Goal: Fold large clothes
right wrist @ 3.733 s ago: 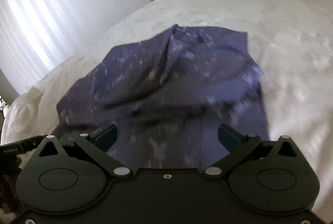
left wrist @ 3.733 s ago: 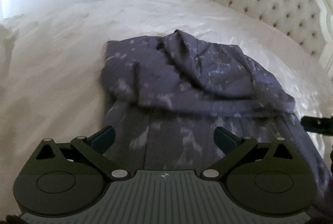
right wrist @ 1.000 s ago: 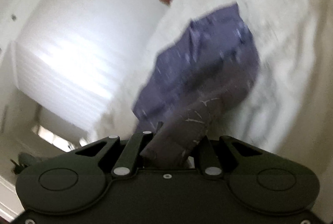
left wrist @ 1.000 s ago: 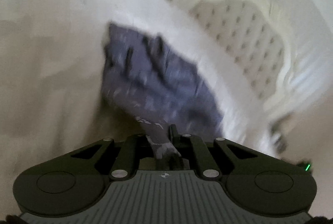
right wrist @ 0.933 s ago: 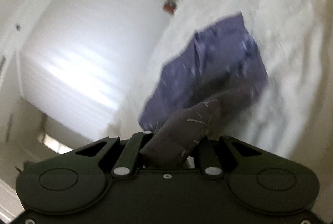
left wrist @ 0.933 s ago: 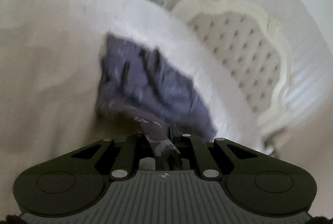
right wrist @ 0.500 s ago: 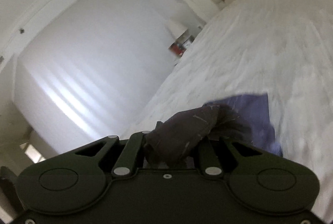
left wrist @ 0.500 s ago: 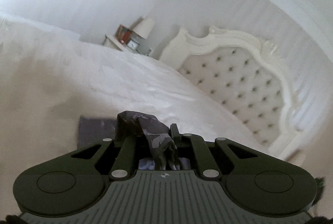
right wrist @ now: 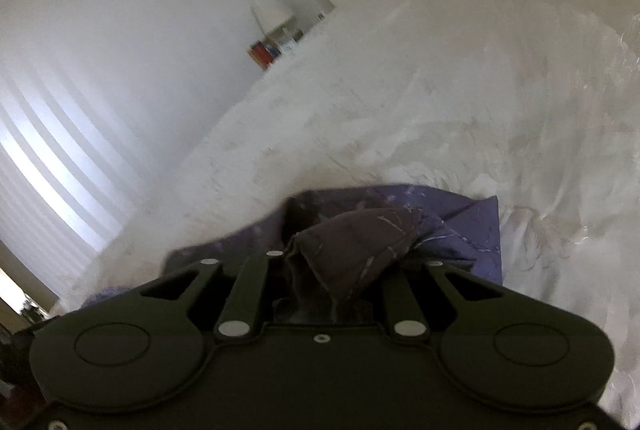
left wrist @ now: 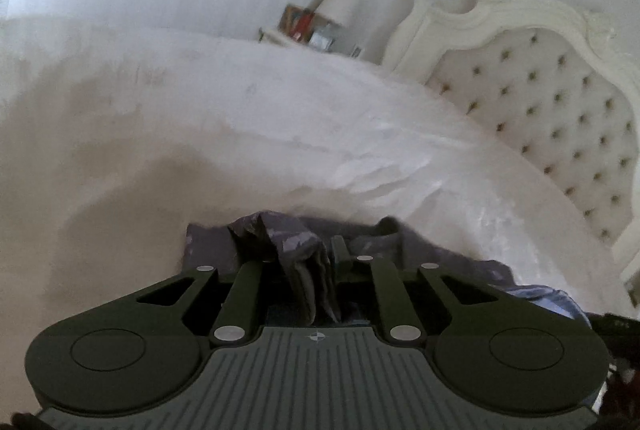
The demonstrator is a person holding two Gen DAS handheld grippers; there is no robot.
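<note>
Since the earlier frames, the dark purple-grey garment with pale flecks (left wrist: 304,250) has gone from lying spread and rumpled across the white quilted bedspread (left wrist: 280,134) to being carried forward, and most of it now sits low, just under both tools. One bunched edge of the cloth sits pinched in the left gripper (left wrist: 326,258), whose jaws stand narrow and have just been easing apart with the fabric between them, the pads seemingly on it. Another gathered corner is held the same way in the right gripper (right wrist: 340,262), jaws narrow around a thick wad of cloth (right wrist: 352,242). Beyond each tool only a short strip of the garment shows on the bedspread, so the lifted edge appears to have been brought over the rest.

My reading is that one fold is nearly laid: the carried edge is over the far part and close to being set down. Left to do, as far as can be judged: let go, smooth the layer, and make further folds; how neat the layers are cannot be told, since the tools hide them.

Farther out stand the cream tufted headboard (left wrist: 540,102) and a small nightstand with a lamp (left wrist: 320,26)
</note>
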